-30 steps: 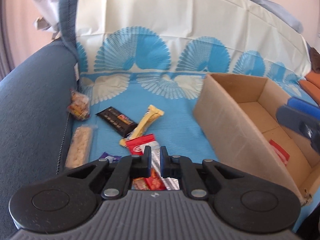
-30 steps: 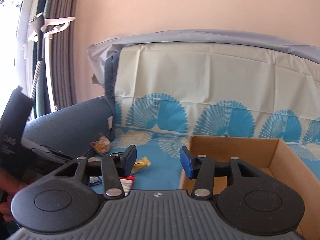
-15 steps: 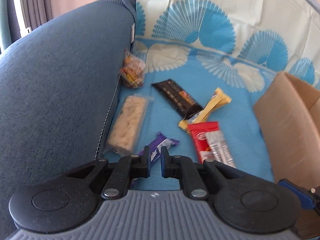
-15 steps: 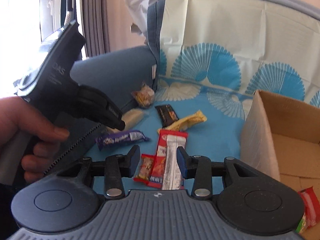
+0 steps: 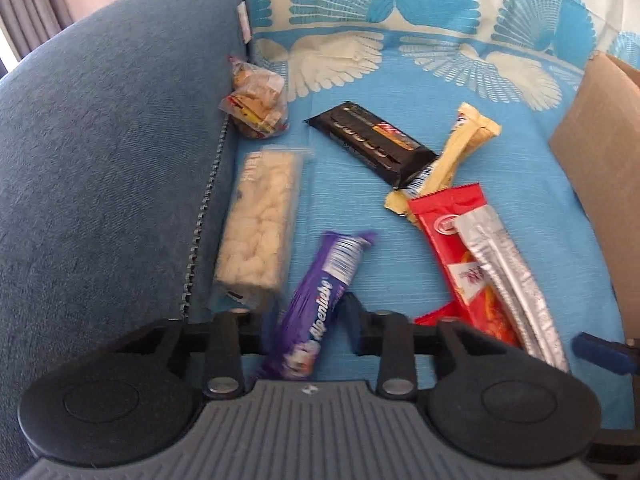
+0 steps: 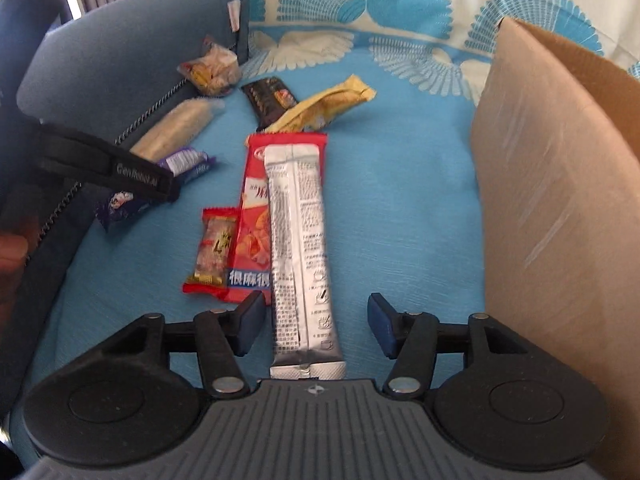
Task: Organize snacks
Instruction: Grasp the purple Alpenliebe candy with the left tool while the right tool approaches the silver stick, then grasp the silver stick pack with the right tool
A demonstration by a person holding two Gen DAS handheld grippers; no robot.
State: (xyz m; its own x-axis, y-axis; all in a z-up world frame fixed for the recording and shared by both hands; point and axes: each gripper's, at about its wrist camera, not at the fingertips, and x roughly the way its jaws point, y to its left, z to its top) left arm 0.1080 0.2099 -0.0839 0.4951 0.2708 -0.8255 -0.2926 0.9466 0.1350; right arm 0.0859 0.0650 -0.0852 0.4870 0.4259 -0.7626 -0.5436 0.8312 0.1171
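Observation:
Several snacks lie on the blue sofa cover. My left gripper (image 5: pixel 306 326) is open, its fingers on either side of a purple Alpenliebe roll (image 5: pixel 320 300), which also shows in the right wrist view (image 6: pixel 184 164). My right gripper (image 6: pixel 316 326) is open over the near end of a silver stick sachet (image 6: pixel 300 240). The sachet lies on a red packet (image 6: pixel 252 216). A small red candy (image 6: pixel 212 248), a black bar (image 5: pixel 372 140), a yellow bar (image 5: pixel 452 156), a clear pack of pale puffs (image 5: pixel 260 216) and a clear bag (image 5: pixel 256 100) lie around.
A cardboard box (image 6: pixel 552 184) stands on the right, its wall close to my right gripper. The blue sofa armrest (image 5: pixel 108 140) rises on the left next to the puffs. The patterned cover runs up the backrest (image 5: pixel 400 0).
Both grippers have dropped toward the snacks. My left gripper has opened around the purple roll. My right gripper has moved over the silver sachet.

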